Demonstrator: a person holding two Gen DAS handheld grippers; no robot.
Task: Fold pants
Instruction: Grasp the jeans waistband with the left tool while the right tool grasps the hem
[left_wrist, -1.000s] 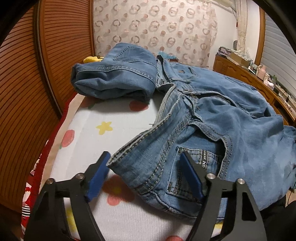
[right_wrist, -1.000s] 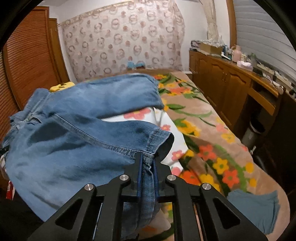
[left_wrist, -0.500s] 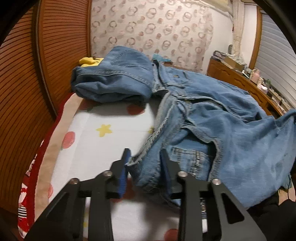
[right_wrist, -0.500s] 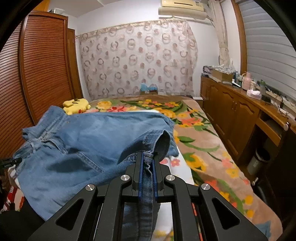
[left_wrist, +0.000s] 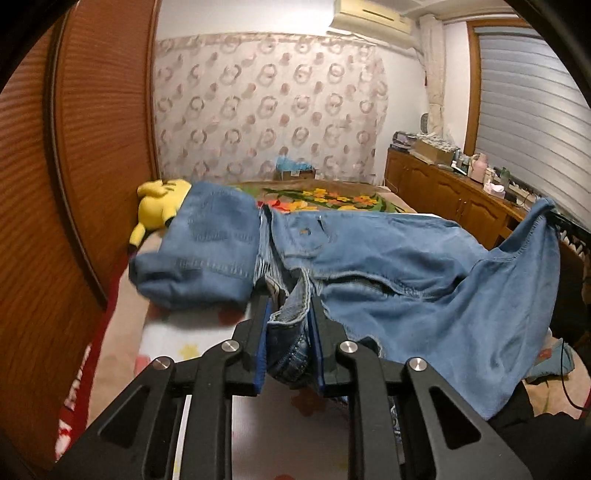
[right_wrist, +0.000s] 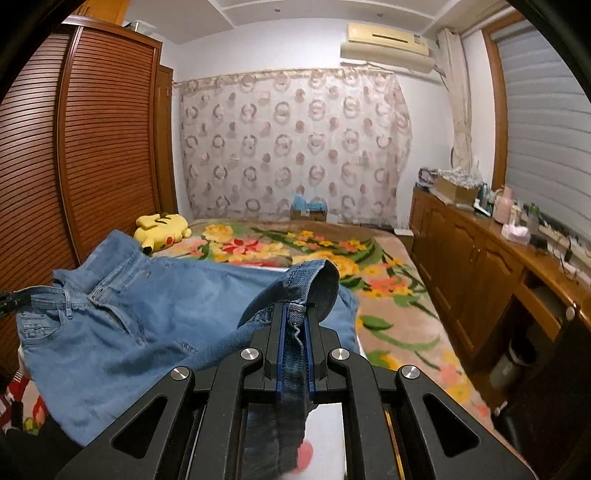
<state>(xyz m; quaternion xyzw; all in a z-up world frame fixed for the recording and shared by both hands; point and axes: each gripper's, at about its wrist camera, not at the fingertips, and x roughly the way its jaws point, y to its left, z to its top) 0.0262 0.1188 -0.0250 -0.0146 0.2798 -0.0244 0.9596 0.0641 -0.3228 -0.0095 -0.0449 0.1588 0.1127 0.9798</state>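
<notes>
Blue jeans (left_wrist: 406, 258) hang spread between both grippers above the bed. My left gripper (left_wrist: 290, 306) has bunched waistband denim between its blue pads; its jaws are closing on it. A folded denim part (left_wrist: 207, 251) lies behind it on the bed. My right gripper (right_wrist: 295, 310) is shut on a hem of the jeans (right_wrist: 147, 295), and the cuff stands up above its fingertips. In the right wrist view the waistband runs to the far left edge, where the left gripper's tip (right_wrist: 11, 299) shows. In the left wrist view the far corner is held up by the right gripper (left_wrist: 559, 221).
A yellow plush toy (right_wrist: 162, 229) lies at the bed's far left by the slatted wardrobe door (left_wrist: 92, 166). A floral blanket (right_wrist: 388, 295) covers the bed, with a white printed pad (left_wrist: 177, 339) under the jeans. A wooden cabinet (right_wrist: 480, 266) with clutter runs along the right wall.
My left gripper closed from wide open onto the waistband and lifted it off the bed. The right gripper rose a little with the hem, and the jeans now hang stretched between them.
</notes>
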